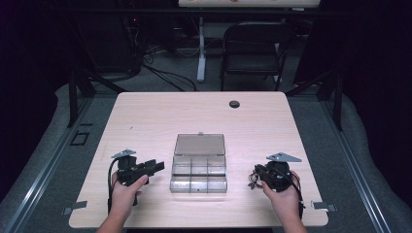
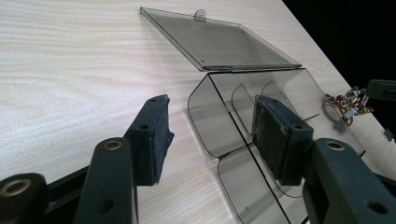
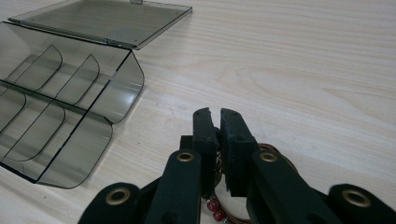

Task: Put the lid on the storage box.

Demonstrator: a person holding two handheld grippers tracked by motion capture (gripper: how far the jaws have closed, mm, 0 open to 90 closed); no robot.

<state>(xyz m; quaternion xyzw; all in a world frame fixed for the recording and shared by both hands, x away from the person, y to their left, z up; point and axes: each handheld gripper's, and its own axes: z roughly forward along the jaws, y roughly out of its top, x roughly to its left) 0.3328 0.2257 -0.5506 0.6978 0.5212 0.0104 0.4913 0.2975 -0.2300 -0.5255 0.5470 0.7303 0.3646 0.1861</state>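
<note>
A smoky clear compartment box (image 1: 198,182) lies open mid-table, its lid (image 1: 199,144) flat behind it; the dividers (image 3: 74,102) have nothing in them. My left gripper (image 1: 156,166) rests just left of the box, open, with only bare table between its pads (image 2: 149,135), and its right jaw overlaps the box wall (image 2: 205,121). My right gripper (image 1: 256,174) sits to the right of the box. Its jaws (image 3: 215,112) are shut on a wire bracelet with red beads (image 3: 215,211). The left gripper view also shows this bracelet (image 2: 348,103), beyond the box.
The wooden table (image 1: 160,116) has a black grommet (image 1: 234,104) near its far edge. A folding chair (image 1: 255,48) and floor cables (image 1: 160,73) lie behind it. Metal brackets (image 1: 74,208) mark the front corners.
</note>
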